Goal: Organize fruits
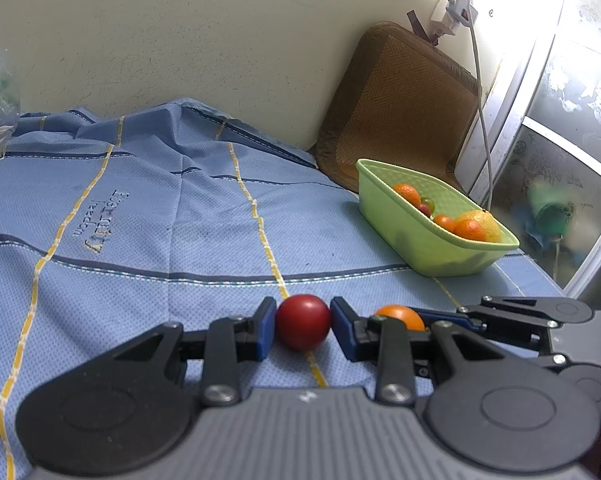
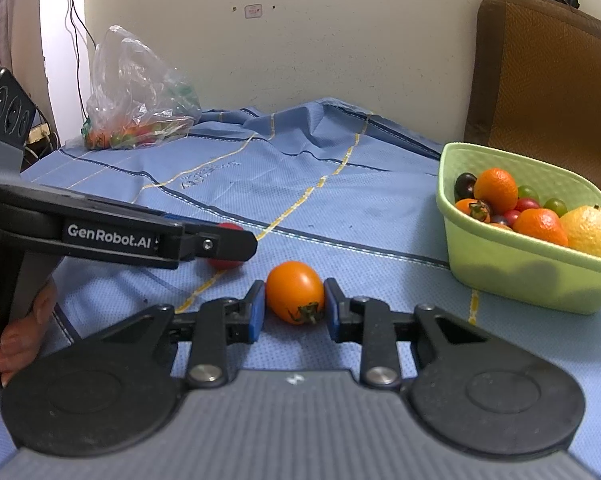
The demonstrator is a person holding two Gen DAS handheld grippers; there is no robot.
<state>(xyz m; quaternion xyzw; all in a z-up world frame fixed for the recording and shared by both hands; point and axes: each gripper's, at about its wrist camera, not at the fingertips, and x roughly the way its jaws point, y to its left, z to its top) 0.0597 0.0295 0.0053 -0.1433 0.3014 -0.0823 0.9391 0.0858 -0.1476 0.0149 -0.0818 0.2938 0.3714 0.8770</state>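
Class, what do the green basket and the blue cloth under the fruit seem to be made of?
Green basket: probably thin plastic, smooth and slightly translucent, since dark fruit shapes show through its wall. Blue cloth: woven fabric, matte, with a fine dotted weave, folds and stitched lines.

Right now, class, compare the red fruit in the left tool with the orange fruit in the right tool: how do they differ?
Colour: the red fruit is deep red, the orange fruit bright orange. Shape: the red fruit looks nearly round, the orange fruit more egg-shaped. Stem: the orange fruit shows a dark green calyx facing the camera; none shows on the red fruit. Shared: both are small and smooth, each pinched between blue pads, left tool and right tool, over the blue cloth.
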